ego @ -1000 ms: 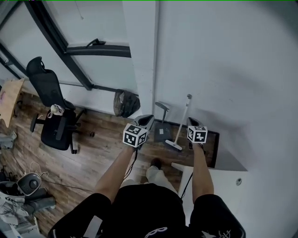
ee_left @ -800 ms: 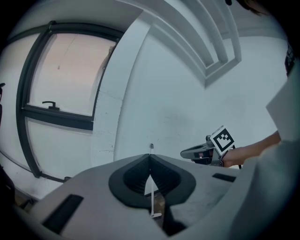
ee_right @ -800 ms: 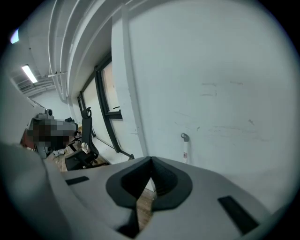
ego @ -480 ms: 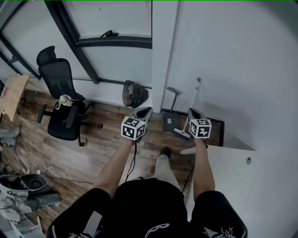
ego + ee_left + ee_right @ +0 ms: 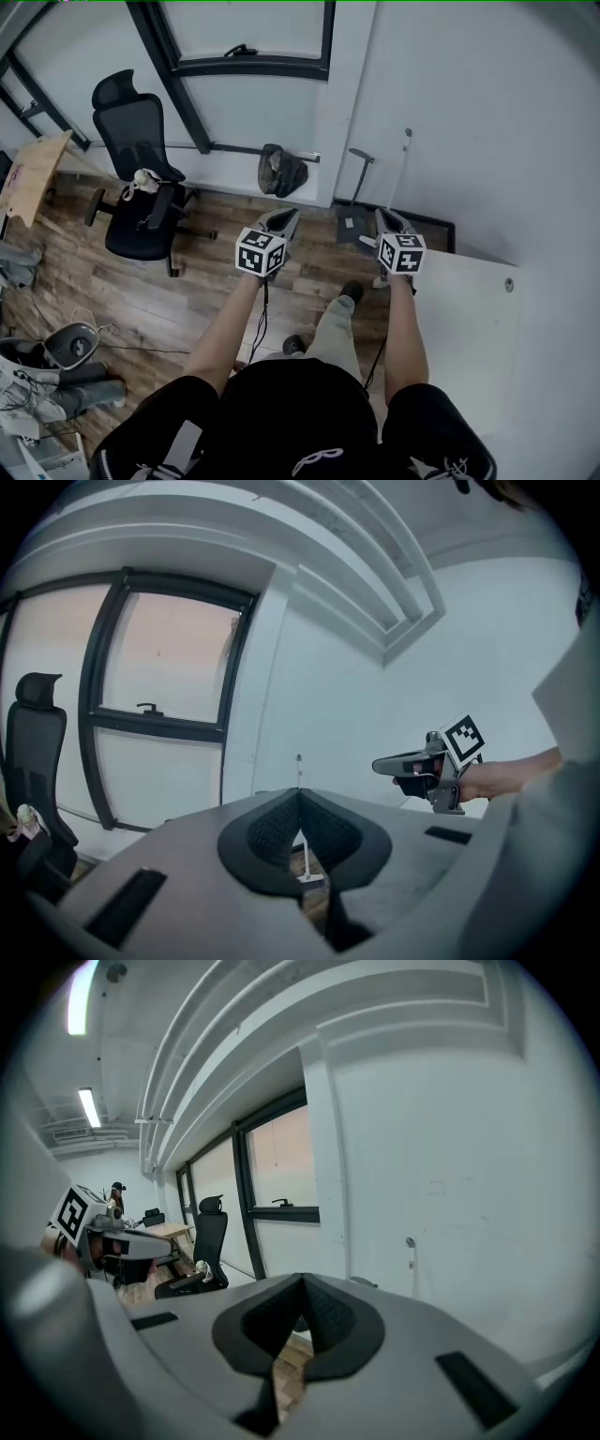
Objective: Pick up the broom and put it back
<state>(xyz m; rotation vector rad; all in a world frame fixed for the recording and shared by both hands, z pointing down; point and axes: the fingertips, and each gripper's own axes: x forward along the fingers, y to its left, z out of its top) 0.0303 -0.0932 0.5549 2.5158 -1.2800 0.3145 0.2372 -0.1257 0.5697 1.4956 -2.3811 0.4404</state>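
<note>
Head view, L to R: office chair [image 5: 141,202] stood on the wood floor [image 5: 197,309] at left, a dark bag [image 5: 281,172] slumped against the wall base near the window frame. Left gripper [image 5: 285,217] was held out in front, jaws closed tip to tip, nothing between the pads; through the small gap below the tips its own view showed only the broom far off. Next came a long-handled dustpan [image 5: 351,225] on the floor by the pillar, and just beside it, to the R, the broom [image 5: 401,173]: thin white handle leaning near-upright on the wall, head down at floor level, partly hidden behind the right gripper [image 5: 385,218]. Right gripper likewise shut and empty. White tabletop [image 5: 469,328] at lower R. Assessment: broom looked light and rigid, long, so likely to swing or tip if taken low; smooth round handle may slip in the pads. Rec. grip approx. mid-handle, jaws square across the shaft, second gripper steadying higher up if req'd. Neither gripper was touching it; both well apart from it. Pose: both forearms stretched fwd, roughly parallel, grippers side by side at similar height, aimed fwd and slightly down toward the wall corner; person appeared mid-stride.
</note>
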